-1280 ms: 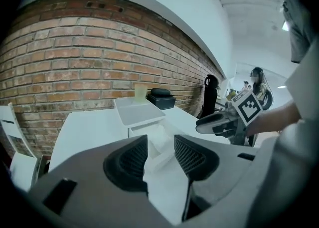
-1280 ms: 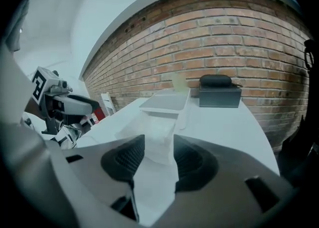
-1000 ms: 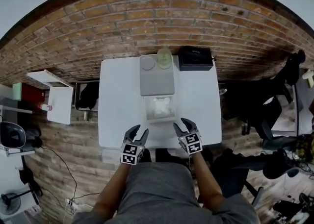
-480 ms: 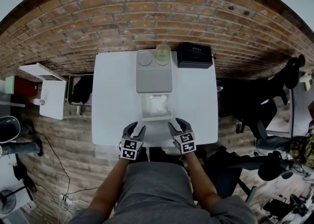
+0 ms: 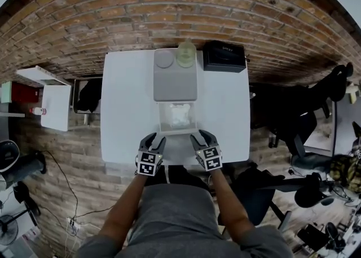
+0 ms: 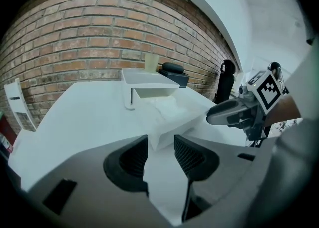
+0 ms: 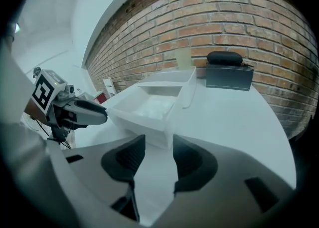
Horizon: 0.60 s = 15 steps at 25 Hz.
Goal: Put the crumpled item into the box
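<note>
Head view showed the white box open on the white table, with the crumpled item already lying inside it. The left gripper and right gripper were held side by side just short of the box's near wall, one by each front corner. Each gripper's own view showed its jaws spread apart, with nothing between them.

Bare white worktop is lying open along the left and right edges, while the open-topped box and its flat lid are filling the middle strip back to the far edge. A cup, what may be a small disc and a black case are crowding the far edge and right corner.
</note>
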Each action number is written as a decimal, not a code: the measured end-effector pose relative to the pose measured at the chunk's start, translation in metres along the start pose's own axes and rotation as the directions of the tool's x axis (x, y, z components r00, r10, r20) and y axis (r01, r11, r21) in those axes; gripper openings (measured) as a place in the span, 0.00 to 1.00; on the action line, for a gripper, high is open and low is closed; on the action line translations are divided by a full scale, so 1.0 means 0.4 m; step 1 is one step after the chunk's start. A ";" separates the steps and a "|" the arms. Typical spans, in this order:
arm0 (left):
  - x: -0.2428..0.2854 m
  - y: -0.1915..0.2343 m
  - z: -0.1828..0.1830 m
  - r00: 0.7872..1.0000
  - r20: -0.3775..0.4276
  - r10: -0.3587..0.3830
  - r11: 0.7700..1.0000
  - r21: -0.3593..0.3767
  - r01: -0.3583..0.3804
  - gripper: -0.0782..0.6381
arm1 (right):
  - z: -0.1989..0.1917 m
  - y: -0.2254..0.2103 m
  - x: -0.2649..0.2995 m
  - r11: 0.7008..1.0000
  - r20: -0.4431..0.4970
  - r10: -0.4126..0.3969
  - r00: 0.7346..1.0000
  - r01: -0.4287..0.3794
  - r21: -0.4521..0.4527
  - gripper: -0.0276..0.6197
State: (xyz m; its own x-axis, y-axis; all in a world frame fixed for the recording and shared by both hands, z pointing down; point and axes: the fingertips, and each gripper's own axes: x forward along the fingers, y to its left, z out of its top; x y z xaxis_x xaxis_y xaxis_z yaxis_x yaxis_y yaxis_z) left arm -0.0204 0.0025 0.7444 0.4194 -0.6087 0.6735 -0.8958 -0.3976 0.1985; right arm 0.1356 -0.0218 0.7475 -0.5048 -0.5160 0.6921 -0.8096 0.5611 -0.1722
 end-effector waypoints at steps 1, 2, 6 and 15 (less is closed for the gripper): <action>0.003 -0.003 0.005 1.000 0.003 -0.005 1.000 0.004 0.005 0.33 | 0.000 -0.001 0.001 1.000 -0.001 0.001 1.000 -0.001 -0.002 0.32; 0.006 -0.006 0.008 1.000 0.002 -0.009 1.000 0.008 0.009 0.33 | 0.000 -0.002 0.001 1.000 -0.002 0.001 1.000 -0.001 -0.003 0.32; 0.009 -0.015 0.030 1.000 -0.002 -0.028 0.999 0.023 0.028 0.33 | 0.015 0.003 0.001 1.000 0.010 0.007 1.000 -0.007 0.009 0.31; 0.023 -0.013 0.021 0.997 -0.026 -0.066 0.998 -0.012 0.066 0.33 | 0.021 0.009 0.006 0.999 0.019 0.017 1.000 -0.018 0.033 0.29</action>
State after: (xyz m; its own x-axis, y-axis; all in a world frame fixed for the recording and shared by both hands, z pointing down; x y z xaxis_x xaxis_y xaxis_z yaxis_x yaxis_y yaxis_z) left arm -0.0104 -0.0069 0.7435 0.4734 -0.5629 0.6775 -0.8681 -0.4287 0.2505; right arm 0.1290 -0.0265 0.7428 -0.5242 -0.5185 0.6756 -0.8101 0.5483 -0.2077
